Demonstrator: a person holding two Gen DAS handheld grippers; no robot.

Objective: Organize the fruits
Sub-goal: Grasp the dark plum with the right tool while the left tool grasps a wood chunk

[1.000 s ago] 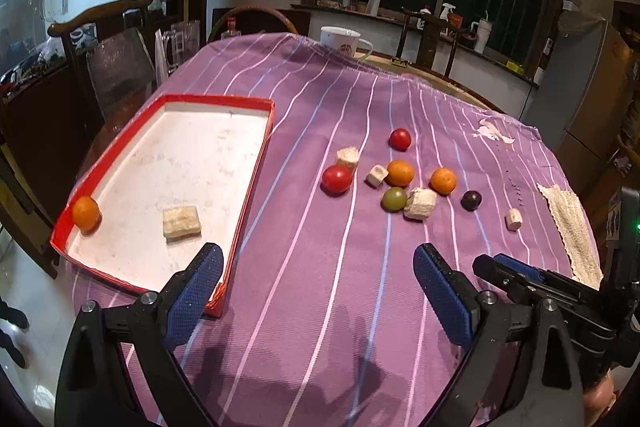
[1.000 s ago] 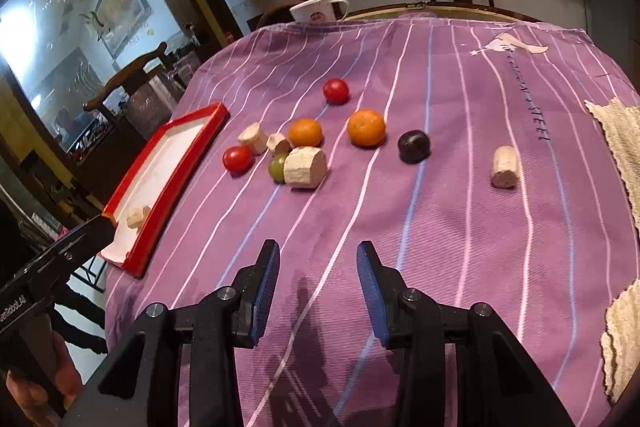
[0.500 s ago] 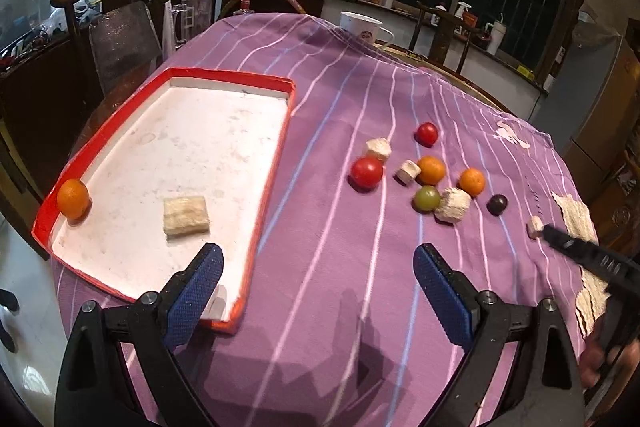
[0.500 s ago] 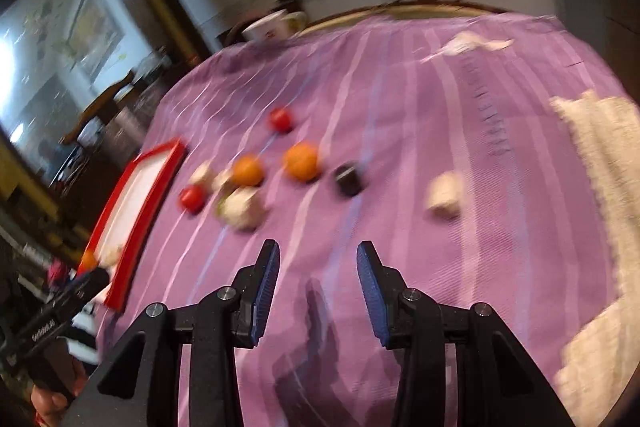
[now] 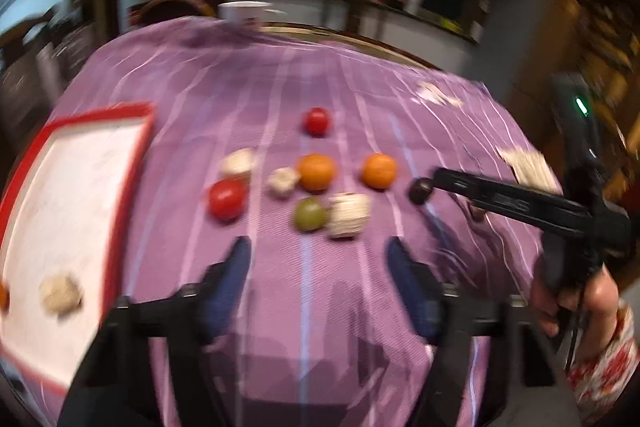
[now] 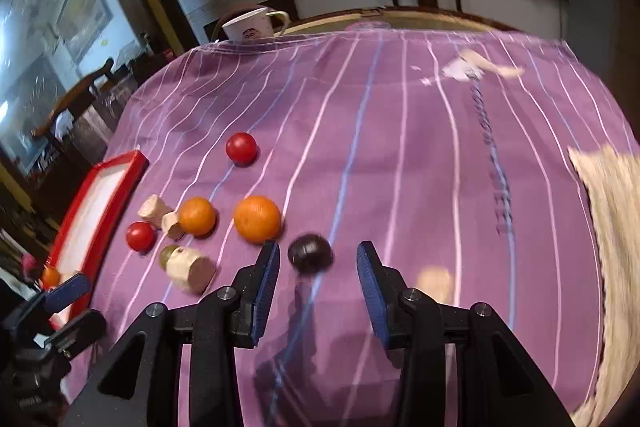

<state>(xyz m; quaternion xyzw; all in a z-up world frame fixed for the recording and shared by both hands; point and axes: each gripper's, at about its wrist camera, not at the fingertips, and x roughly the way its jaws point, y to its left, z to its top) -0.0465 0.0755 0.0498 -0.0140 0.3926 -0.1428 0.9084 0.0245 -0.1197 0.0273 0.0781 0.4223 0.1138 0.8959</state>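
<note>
Several fruits lie loose on the purple striped cloth: two red tomatoes (image 5: 316, 121) (image 5: 226, 199), two oranges (image 5: 316, 171) (image 5: 378, 170), a green fruit (image 5: 310, 213) and a dark plum (image 6: 310, 253). My left gripper (image 5: 318, 267) hovers just short of the green fruit; its jaws are closing with nothing between them. My right gripper (image 6: 319, 277) is open, its fingertips on either side of the plum without touching it. The red-rimmed white tray (image 5: 132, 155) at the left holds a beige block (image 5: 60, 293) and an orange at its near corner (image 6: 50, 275).
Beige chunks (image 5: 348, 215) (image 6: 152, 209) sit among the fruits, another (image 6: 434, 281) lies right of my right gripper. A white cup (image 6: 252, 25) stands at the table's far edge. A beige cloth (image 6: 612, 227) lies at the right edge. A hand (image 5: 592, 299) holds the right gripper.
The left view has swung right from the tray to the fruit cluster, and its jaws have narrowed. My right gripper has moved forward until the plum sits between its tips.
</note>
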